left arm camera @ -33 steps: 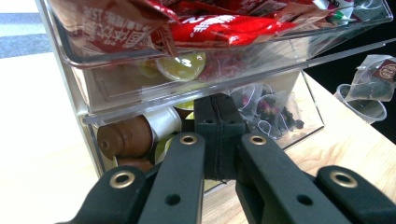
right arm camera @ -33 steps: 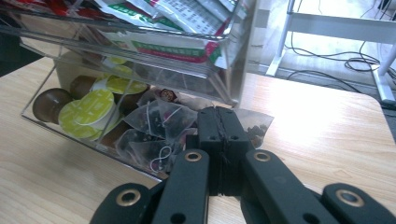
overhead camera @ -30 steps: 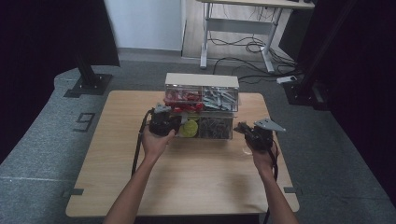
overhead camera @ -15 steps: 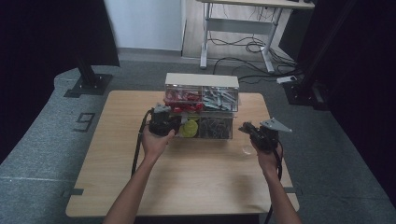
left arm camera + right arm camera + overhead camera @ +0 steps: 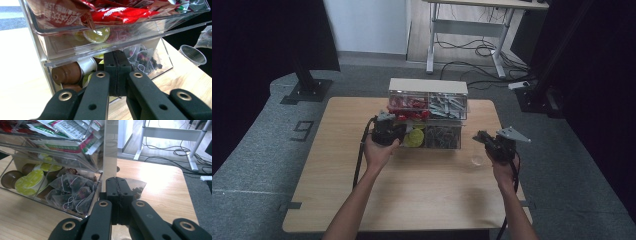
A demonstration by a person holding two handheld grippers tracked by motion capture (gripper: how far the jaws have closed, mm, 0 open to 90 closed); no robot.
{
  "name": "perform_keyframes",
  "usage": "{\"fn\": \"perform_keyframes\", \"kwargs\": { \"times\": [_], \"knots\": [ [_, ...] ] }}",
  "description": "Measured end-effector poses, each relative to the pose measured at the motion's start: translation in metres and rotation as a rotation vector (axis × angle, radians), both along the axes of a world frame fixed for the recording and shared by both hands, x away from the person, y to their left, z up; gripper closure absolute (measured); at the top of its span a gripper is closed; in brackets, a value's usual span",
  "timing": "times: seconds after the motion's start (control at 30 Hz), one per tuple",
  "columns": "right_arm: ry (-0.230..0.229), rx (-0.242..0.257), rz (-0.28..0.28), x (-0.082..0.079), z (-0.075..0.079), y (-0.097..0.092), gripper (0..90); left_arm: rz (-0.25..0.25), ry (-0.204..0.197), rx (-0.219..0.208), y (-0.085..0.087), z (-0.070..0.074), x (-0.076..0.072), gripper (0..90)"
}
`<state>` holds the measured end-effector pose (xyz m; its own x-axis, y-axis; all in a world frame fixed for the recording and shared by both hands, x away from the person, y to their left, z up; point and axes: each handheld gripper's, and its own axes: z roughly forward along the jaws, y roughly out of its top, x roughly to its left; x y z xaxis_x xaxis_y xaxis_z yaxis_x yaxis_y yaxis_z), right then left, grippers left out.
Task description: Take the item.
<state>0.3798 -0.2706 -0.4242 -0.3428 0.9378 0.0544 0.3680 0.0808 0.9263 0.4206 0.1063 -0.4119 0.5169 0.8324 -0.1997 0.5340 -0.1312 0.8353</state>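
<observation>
A clear drawer organiser stands at the table's far middle. Its upper drawers hold red and grey sachets. The lower drawer holds coffee capsules and mesh tea bags. My left gripper is at the lower drawer's left front. Its jaws are shut on the drawer's clear front rim. My right gripper hangs to the right of the organiser, shut on a tea bag. That tea bag hangs just above a small clear cup.
The wooden table has open room in front of the organiser and on both sides. The cup stands near the right edge. A white desk with cables stands on the floor beyond the table.
My right gripper has moved a little to the right, away from the organiser, with the tea bag in it. The left gripper has stayed at the drawer.
</observation>
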Motion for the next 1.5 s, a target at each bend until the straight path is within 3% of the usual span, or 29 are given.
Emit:
{"fn": "perform_keyframes", "kwargs": {
  "times": [0.87, 1.0, 1.5],
  "knots": [
    [0.022, -0.005, -0.045, 0.007, -0.01, -0.019, 88.6, 0.0, 0.001, -0.001, -0.001, -0.001, 0.0, 89.9],
    [0.029, -0.013, -0.032, 0.008, -0.012, -0.019, 78.7, -0.001, 0.002, 0.0, -0.002, -0.002, 0.0, 89.8],
    [0.021, 0.001, -0.03, -0.004, -0.019, -0.02, 68.1, -0.006, 0.006, -0.004, -0.003, -0.002, 0.0, 90.0]
  ]
}}
